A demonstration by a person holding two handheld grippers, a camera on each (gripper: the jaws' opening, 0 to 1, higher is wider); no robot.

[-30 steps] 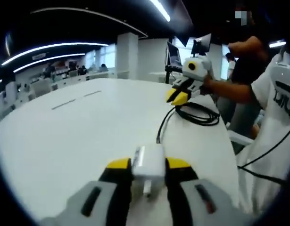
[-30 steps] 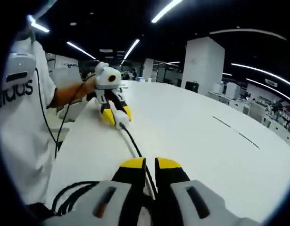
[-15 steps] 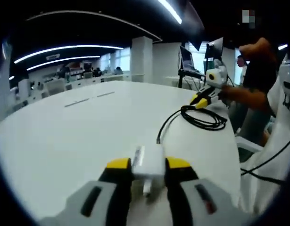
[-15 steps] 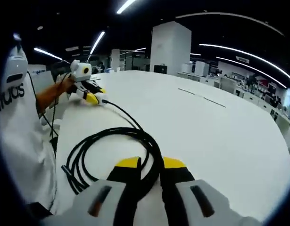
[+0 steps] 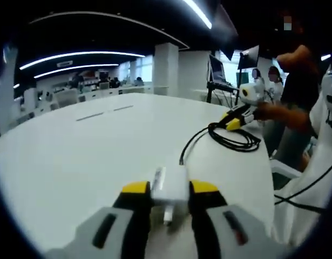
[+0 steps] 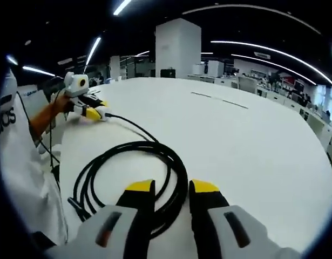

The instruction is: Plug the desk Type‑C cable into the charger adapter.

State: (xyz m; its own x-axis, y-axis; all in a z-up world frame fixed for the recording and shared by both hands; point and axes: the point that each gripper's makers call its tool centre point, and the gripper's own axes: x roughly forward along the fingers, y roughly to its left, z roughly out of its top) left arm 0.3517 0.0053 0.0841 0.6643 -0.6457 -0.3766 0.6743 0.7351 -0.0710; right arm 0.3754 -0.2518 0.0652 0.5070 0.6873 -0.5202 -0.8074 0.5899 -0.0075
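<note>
Since the earlier frames the right gripper (image 6: pixel 173 191) has drawn back from the left gripper (image 5: pixel 170 190) to the far coiled end of the black round-sheathed Type‑C cable (image 6: pixel 155 167), which now lies slack on the white oval table (image 6: pixel 252 140). Its yellow-tipped jaws stand apart, astride the coil's near loop without closing on it. The left gripper's jaws are clamped on the white square charger adapter (image 5: pixel 170 189). In the left gripper view the cable's free end lies at 12 o'clock just beyond the adapter, its long axis running on to the coil at 1 o'clock. The left gripper is judged nearer the plug, so the right must travel back along the cable
</note>
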